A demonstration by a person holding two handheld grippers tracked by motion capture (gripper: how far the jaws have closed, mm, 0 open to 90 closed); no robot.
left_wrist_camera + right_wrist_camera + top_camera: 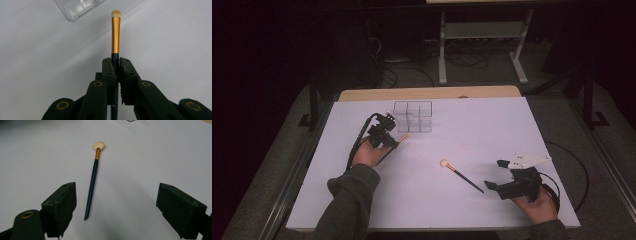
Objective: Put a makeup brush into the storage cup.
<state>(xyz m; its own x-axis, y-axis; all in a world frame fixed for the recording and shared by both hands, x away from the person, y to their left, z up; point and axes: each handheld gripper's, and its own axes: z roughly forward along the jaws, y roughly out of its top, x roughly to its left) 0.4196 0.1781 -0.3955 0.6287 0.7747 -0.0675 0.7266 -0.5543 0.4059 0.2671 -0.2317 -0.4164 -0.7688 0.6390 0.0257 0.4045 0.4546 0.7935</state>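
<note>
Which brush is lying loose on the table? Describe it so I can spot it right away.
On the white table, look right of centre, just ahead of the open right gripper. The loose brush lies flat there: dark handle, gold band, wide fan-shaped pale head. The other brush, clamped in the left gripper, has a narrow tip.

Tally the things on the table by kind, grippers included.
Brushes: 2, one in the left gripper, one lying loose
Clear organizer: 1
Grippers: 2, left and right gripper
Total: 5
</note>
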